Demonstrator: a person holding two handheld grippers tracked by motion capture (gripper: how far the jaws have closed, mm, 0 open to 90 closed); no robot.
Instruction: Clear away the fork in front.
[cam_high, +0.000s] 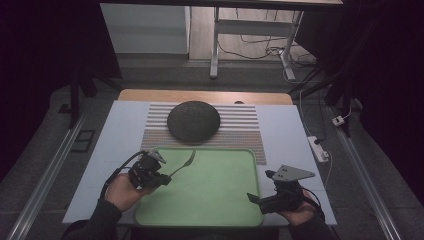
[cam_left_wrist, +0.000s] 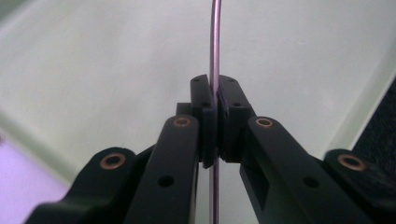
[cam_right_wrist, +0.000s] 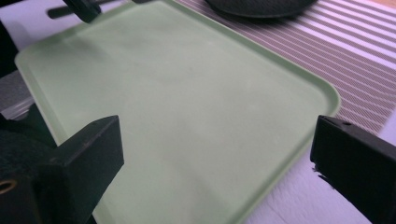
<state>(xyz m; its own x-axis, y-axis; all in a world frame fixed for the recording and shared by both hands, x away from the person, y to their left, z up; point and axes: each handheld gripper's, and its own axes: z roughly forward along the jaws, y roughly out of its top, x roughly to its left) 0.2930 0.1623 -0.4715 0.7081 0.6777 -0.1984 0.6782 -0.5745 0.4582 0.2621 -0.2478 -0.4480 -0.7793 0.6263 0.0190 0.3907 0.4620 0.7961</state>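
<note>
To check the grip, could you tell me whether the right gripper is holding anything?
No, the right gripper has its jaws wide apart over the tray, with nothing between them.

At the lower left of the high view the left gripper (cam_high: 165, 176) was clamped tight, angled up and right, while the right gripper (cam_high: 260, 187) at lower right stood wide open, pointing left.

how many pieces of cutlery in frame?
1: a metal fork, clamped by its handle in the left gripper and held over the near-left part of the green tray. More could be hidden under the dark dome-shaped object behind the tray.
</note>
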